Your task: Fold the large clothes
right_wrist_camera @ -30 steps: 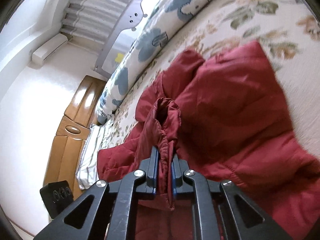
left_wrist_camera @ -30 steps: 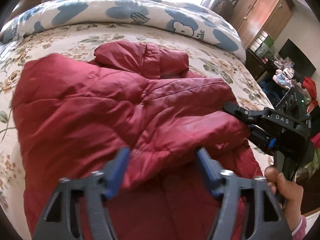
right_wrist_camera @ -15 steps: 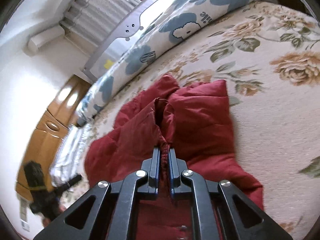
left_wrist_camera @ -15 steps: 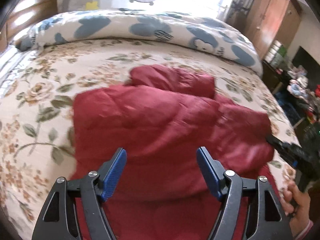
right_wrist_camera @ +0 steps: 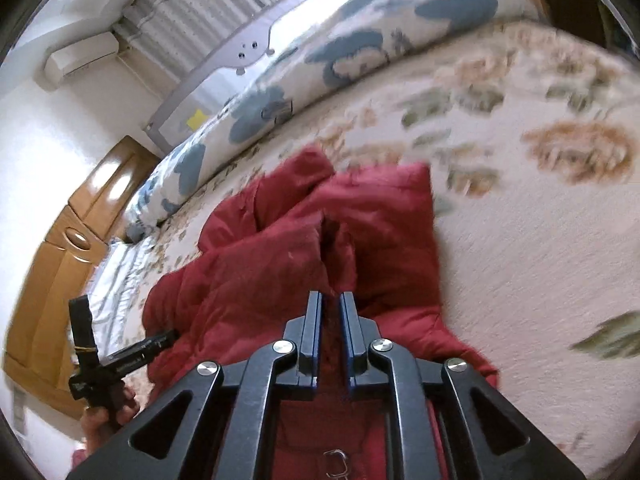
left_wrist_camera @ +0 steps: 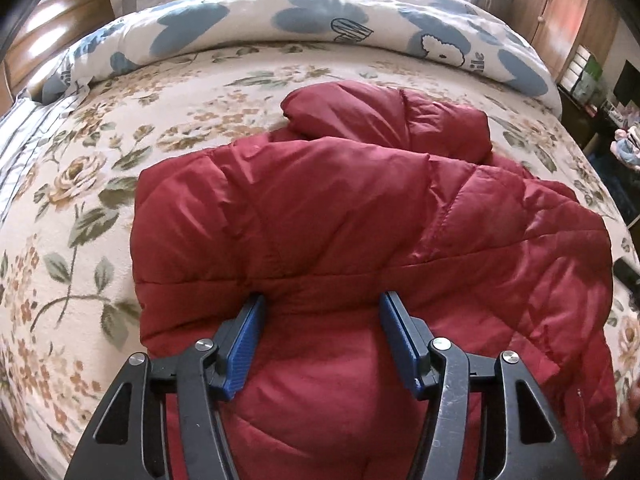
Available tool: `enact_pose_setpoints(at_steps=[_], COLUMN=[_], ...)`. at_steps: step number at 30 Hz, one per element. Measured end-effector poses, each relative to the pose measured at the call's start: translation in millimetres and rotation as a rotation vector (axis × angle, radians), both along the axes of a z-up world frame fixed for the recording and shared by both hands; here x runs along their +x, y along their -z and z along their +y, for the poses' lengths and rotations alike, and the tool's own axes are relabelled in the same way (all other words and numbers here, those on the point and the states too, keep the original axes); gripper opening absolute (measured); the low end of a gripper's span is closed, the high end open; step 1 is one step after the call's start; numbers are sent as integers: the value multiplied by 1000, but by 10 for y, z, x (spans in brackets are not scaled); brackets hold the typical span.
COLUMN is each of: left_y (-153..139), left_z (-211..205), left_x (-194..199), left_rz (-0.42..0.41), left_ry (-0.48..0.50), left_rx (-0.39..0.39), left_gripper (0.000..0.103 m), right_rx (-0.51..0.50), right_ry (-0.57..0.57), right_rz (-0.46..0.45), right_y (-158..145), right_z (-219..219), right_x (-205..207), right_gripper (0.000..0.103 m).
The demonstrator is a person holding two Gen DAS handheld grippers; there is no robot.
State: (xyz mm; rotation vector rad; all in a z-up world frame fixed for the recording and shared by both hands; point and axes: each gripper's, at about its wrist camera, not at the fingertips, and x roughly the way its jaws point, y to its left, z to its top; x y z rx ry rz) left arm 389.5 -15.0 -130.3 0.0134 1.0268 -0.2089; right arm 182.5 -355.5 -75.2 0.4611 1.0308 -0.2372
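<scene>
A dark red puffy jacket lies partly folded on the floral bedspread, a sleeve bunched at its far end. My left gripper is open, its blue pads just over the near part of the jacket, holding nothing. In the right wrist view the jacket lies ahead, and my right gripper has its jaws slightly apart with a fold of red fabric in the narrow gap. The left gripper shows at the lower left there.
A rolled blue-and-white duvet lies along the far side of the bed, with a bed rail behind it. A wooden headboard is at the left. Wardrobe and cluttered shelves stand at the right.
The jacket side held by the right gripper has been carried across and laid down. The right jaws have parted slightly. The left gripper has pulled back to the near edge, still open.
</scene>
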Motion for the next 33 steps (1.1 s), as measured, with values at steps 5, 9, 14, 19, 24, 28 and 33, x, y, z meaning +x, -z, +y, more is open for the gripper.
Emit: enact_pose_setpoints(at_steps=[5, 9, 14, 19, 24, 28, 33], left_y=[66, 108, 105, -31, -120, 62, 163], left_z=[-32, -62, -52, 19, 191, 228, 156], left_x=[39, 40, 16, -125, -273, -203, -124], left_rz=[0, -2, 9, -5, -22, 38, 51], left_ry=[-10, -13, -1, 15, -15, -37, -47], left_rx=[11, 36, 40, 14, -5, 20, 34], left_gripper=[58, 58, 58, 58, 58, 58, 60], right_rx=[-103, -110, -170, -220, -200, -195, -189], right_ry=[-95, -219, -218, -177, -168, -167, -159], right_rz=[-62, 40, 184, 216, 217, 219, 222], right_y=[-258, 53, 538, 696, 714, 740, 717], right_z=[348, 639, 638, 465, 395, 399, 400], right_x=[97, 318, 361, 274, 258, 257, 270], right_gripper=[43, 43, 41, 41, 41, 41, 41])
